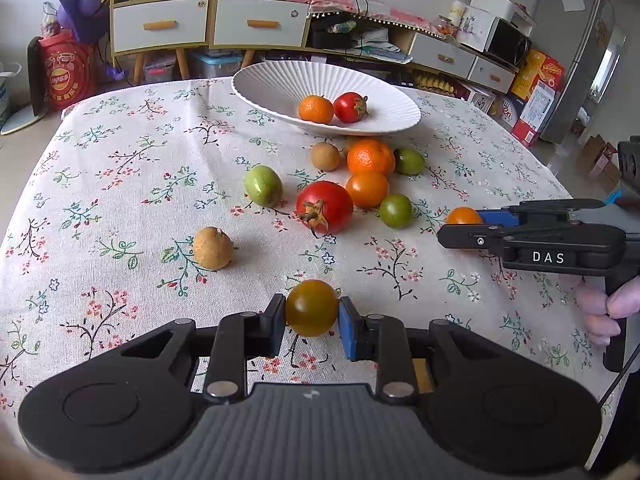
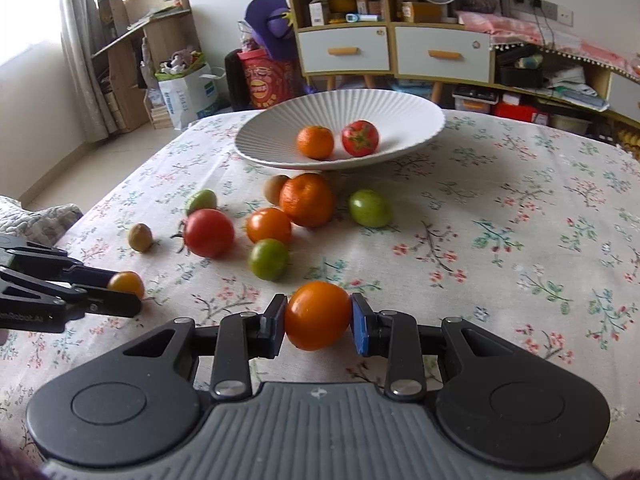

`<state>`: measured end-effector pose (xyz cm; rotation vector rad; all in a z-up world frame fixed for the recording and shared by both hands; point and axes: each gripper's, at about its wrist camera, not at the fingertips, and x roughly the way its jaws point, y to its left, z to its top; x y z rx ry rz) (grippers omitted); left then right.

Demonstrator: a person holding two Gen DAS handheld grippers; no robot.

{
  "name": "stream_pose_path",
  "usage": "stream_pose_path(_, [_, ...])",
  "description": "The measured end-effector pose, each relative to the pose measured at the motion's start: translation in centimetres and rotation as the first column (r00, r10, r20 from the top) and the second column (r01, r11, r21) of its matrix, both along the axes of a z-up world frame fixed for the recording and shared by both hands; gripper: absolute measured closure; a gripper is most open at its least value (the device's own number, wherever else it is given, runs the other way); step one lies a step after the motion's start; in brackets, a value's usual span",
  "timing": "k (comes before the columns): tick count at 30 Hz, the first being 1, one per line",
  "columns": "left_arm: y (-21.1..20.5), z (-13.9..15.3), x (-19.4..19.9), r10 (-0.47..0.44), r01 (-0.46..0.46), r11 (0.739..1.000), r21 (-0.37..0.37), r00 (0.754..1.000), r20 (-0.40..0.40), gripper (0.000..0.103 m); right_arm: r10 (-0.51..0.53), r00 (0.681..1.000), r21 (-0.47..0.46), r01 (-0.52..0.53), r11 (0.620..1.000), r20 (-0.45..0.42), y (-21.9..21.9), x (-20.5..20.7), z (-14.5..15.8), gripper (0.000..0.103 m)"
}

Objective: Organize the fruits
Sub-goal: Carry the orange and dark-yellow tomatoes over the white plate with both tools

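Each claw is clamped on a small fruit: the left claw (image 1: 312, 314) holds an olive-orange tomato (image 1: 312, 308) and the right claw (image 2: 318, 320) an orange tomato (image 2: 317, 315), both low over the floral surface (image 1: 132, 184). To do this well, I judge, keep both grips gentle and lift clear of the loose fruit before carrying toward the white bowl (image 1: 264, 80) at twelve o'clock. Both claws tilt downward, the right claw lying at three o'clock in the left view.

One white bowl (image 1: 280, 80); two mandarins (image 1: 370, 156); two red tomatoes (image 1: 325, 207); three orange (image 2: 317, 316), three green (image 1: 263, 185); two brown fruits (image 1: 213, 248).

Two close wrist views angled down over the table (image 1: 120, 168); shared white bowl (image 1: 280, 76) beyond
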<state>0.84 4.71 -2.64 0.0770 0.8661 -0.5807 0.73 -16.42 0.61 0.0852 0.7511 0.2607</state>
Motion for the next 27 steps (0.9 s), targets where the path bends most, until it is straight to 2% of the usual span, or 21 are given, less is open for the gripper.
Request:
stream_pose_path(5, [0.1,0.0,0.2,0.0,0.0,1.0,0.0,1.0,0.003,0.076,0.051,0.998,0.013,-0.052,0.999,0.019,1.3,0.4,0.0,0.073])
stream_pose_path(12, [0.2,-0.4,0.8,-0.003,0.003,1.0,-0.007,1.0,0.015,0.076,0.101,0.994,-0.061,-0.098,0.993,0.049,2.5,0.2,-0.7,0.071])
stream_pose_path(18, [-0.1,-0.4,0.3,-0.019,0.019,1.0,0.014,0.999,0.04,0.074,0.122,0.991,-0.066,-0.119,0.991,0.048,2.6,-0.3,-0.4,0.066])
stream_pose_path(27, [-0.2,-0.4,0.5,-0.01,0.009,1.0,0.026,0.999,0.038,0.072,0.115,0.993,-0.049,-0.114,0.992,0.023,2.5,-0.3,-0.3,0.066])
